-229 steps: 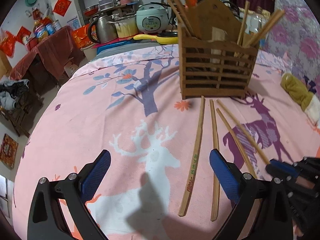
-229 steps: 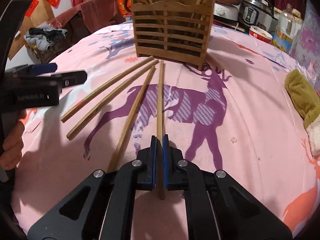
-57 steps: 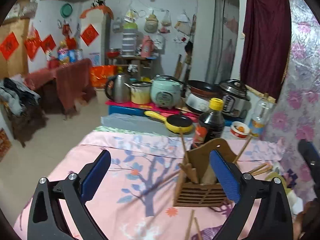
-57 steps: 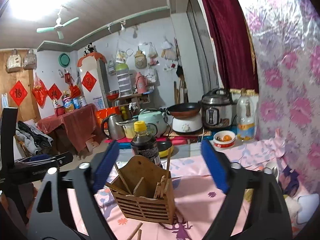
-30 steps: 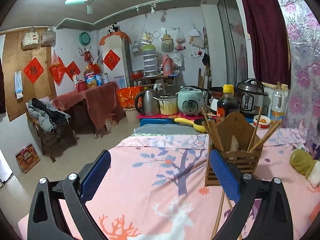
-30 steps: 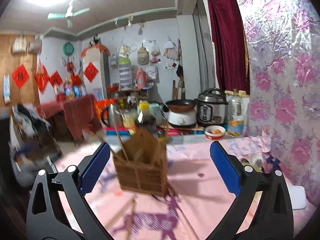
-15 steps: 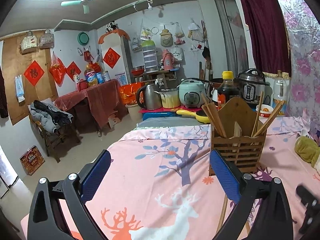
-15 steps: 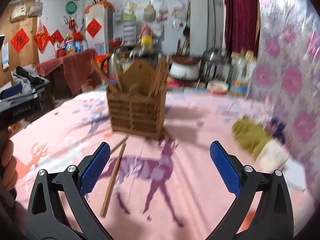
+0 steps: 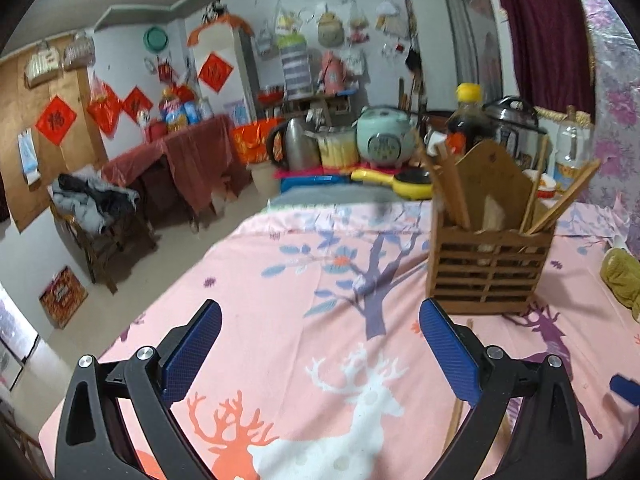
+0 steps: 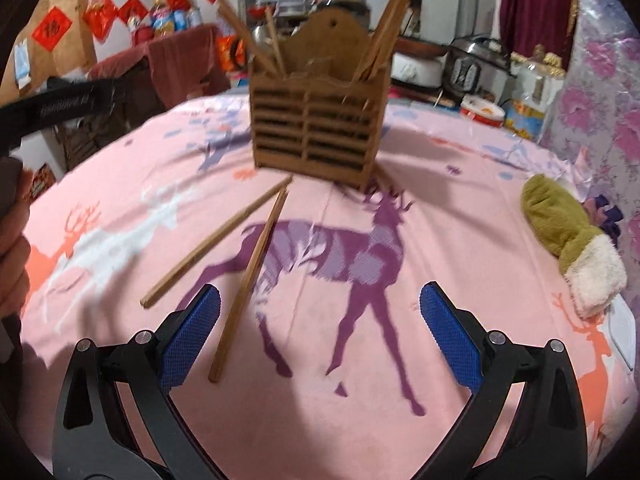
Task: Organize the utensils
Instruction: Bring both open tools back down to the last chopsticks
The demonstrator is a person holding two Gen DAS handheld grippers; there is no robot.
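Observation:
A slatted wooden utensil holder (image 10: pixel 318 132) stands on the pink deer-print tablecloth (image 10: pixel 400 360) with several chopsticks leaning in it. It also shows in the left wrist view (image 9: pixel 490 268). Two loose chopsticks lie in front of it: one (image 10: pixel 218 242) to the left, one (image 10: pixel 250 284) running toward my right gripper's left finger. My right gripper (image 10: pixel 320 340) is open and empty above the cloth. My left gripper (image 9: pixel 320 354) is open and empty, to the left of the holder. A chopstick end (image 9: pixel 456 424) shows behind its right finger.
A green and white mitten (image 10: pixel 572 248) lies at the right of the table. The left gripper's black body (image 10: pixel 60 104) and a hand (image 10: pixel 12 264) are at the left edge. Behind the table stand a soy sauce bottle (image 9: pixel 466 120), rice cookers and a yellow pan (image 9: pixel 404 180).
Both grippers have come down toward the table after being raised. The right gripper let go of its chopstick earlier and is open; two chopsticks lie on the cloth where several lay before.

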